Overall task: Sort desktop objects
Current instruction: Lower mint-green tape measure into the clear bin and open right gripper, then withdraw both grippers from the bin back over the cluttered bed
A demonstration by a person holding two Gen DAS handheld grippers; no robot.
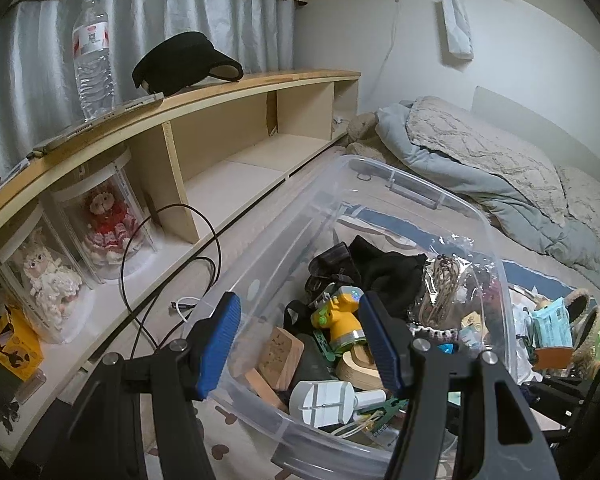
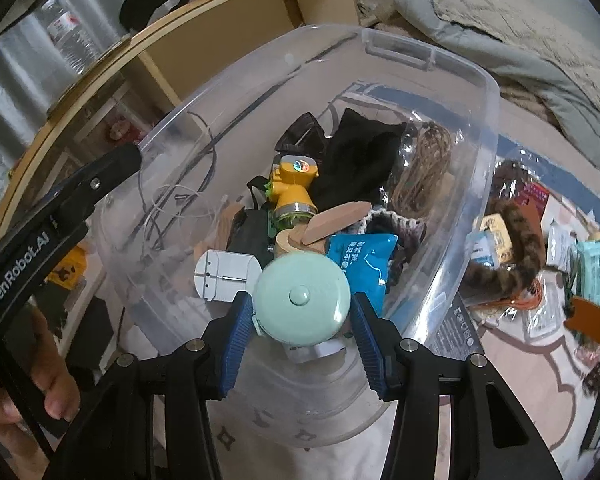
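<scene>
While my right gripper [image 2: 302,336] points down into the clear bin [image 2: 476,184], its jaws sit wide beside the round mint box [image 2: 302,300], not squeezing. My left gripper [image 1: 300,344] hangs open over the bin's edge.

I see a clear plastic storage bin [image 2: 476,128] on the bed, holding a yellow toy [image 2: 294,188], black cloth [image 2: 360,156], blue packet [image 2: 360,258], white holder [image 2: 224,276], and a round mint-green case [image 2: 302,302] between my jaws
</scene>
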